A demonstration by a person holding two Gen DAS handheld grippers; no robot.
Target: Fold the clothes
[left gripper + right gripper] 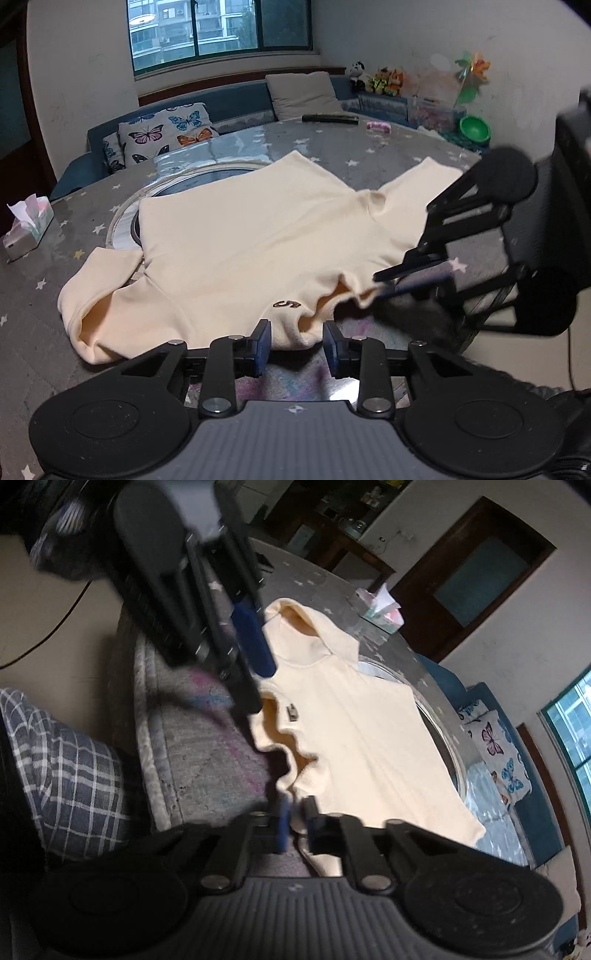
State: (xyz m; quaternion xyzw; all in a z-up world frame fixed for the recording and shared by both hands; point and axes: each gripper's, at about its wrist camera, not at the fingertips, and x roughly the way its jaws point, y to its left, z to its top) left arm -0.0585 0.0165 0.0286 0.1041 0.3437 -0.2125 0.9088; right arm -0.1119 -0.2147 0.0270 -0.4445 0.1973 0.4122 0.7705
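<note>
A cream T-shirt (240, 240) lies spread on the grey star-patterned table (332, 158), its neck opening toward me, with a small brown label (287, 304) at the collar. My left gripper (297, 343) is open, its blue pads on either side of the collar edge. My right gripper (378, 286) comes in from the right and is shut on the shirt's neck edge, lifting it a little. In the right wrist view the cream T-shirt (362, 738) runs between the narrow fingers of the right gripper (297, 825). There the left gripper (260, 686) hangs blurred over the collar.
A tissue box (27, 229) sits at the table's left edge. A remote control (330, 118) and a pink item (377, 127) lie at the far side. A round inset (177, 188) lies partly under the shirt. A person's plaid clothing (74, 768) is close to the near edge.
</note>
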